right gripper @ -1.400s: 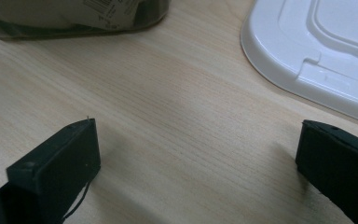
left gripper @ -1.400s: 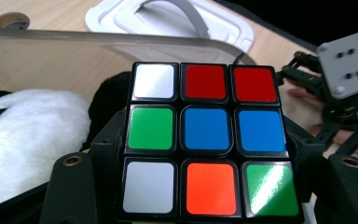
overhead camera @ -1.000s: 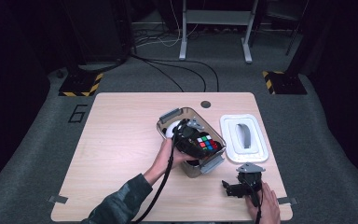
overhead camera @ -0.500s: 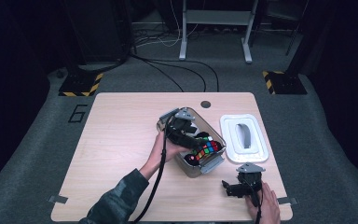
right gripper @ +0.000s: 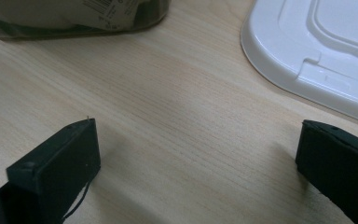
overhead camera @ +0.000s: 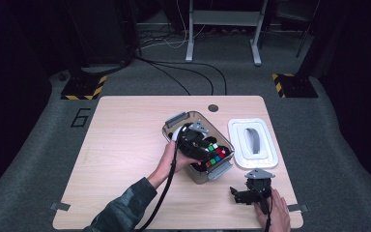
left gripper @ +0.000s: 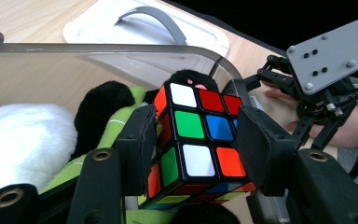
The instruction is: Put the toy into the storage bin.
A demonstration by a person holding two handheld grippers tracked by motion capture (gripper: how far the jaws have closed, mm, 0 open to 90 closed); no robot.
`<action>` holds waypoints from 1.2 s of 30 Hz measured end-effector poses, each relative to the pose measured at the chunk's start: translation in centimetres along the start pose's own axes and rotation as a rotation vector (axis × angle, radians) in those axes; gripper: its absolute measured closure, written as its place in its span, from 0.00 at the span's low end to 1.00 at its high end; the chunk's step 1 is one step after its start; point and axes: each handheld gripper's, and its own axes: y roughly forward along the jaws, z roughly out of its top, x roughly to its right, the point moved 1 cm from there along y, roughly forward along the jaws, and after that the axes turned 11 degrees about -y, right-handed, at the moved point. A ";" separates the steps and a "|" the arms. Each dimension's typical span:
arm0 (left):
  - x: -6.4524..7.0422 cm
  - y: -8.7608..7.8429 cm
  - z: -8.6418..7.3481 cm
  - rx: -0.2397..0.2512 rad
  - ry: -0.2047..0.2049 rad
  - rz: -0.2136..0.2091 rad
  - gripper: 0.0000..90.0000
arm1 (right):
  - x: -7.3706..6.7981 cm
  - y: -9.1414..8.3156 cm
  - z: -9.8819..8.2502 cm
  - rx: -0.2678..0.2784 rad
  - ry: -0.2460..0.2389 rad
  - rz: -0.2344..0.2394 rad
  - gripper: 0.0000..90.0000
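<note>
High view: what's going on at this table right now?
A person works a gripper in each hand. The left gripper has just been closing its fingers around a puzzle cube inside the clear bin, which also holds plush toys. The right gripper rests open on the table, and the white lid lies beside the bin.

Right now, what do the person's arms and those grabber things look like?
Both grippers are black. The left gripper has chunky black fingers with round brassy rivets, and a black cable trails from it. The right gripper carries a grey three-cornered plate with small holes. The left arm wears a dark greenish sleeve.
</note>
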 end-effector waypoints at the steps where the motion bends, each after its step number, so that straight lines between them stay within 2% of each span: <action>1: 0.0 0.0 0.0 0.000 -0.001 0.000 0.54 | 0.0 0.0 0.0 0.000 0.000 0.000 0.00; 11: -0.1 0.0 0.1 -0.008 0.002 -0.007 0.54 | 0.0 0.0 0.0 0.001 0.000 0.000 0.00; 14: 0.2 -0.3 0.4 -0.009 0.015 -0.008 0.54 | 0.0 0.0 0.0 0.000 -0.001 0.000 0.00; 17: 0.2 -0.8 0.5 -0.009 0.019 0.016 0.46 | -0.1 0.0 0.0 0.004 0.012 -0.007 0.00; 19: 0.2 -1.4 0.6 0.003 0.015 0.046 0.36 | -0.1 0.0 0.0 0.003 0.011 -0.006 0.00; 20: 0.2 -1.4 0.6 0.003 0.015 0.046 0.35 | -0.1 0.0 0.0 0.003 0.011 -0.006 0.00; 23: -0.6 -3.3 0.3 0.031 0.001 0.085 0.29 | 0.0 0.0 0.0 0.004 0.011 -0.007 0.00; 25: -0.9 -3.8 0.1 0.035 -0.007 0.092 0.28 | -0.1 0.0 0.0 0.002 0.011 -0.006 0.00; 27: -2.0 -5.3 -0.4 0.039 -0.021 0.129 0.26 | -0.1 0.0 0.0 0.004 0.012 -0.006 0.00; 29: -2.4 -5.8 -0.6 0.043 -0.029 0.140 0.26 | -0.1 0.0 0.0 0.004 0.012 -0.007 0.00; 31: -3.5 -7.4 -1.5 0.054 -0.052 0.173 0.23 | -0.1 0.0 0.0 0.003 0.011 -0.006 0.00; 36: -5.2 -9.7 -3.2 0.049 -0.072 0.243 0.18 | -0.1 0.0 0.0 0.003 0.011 -0.006 0.00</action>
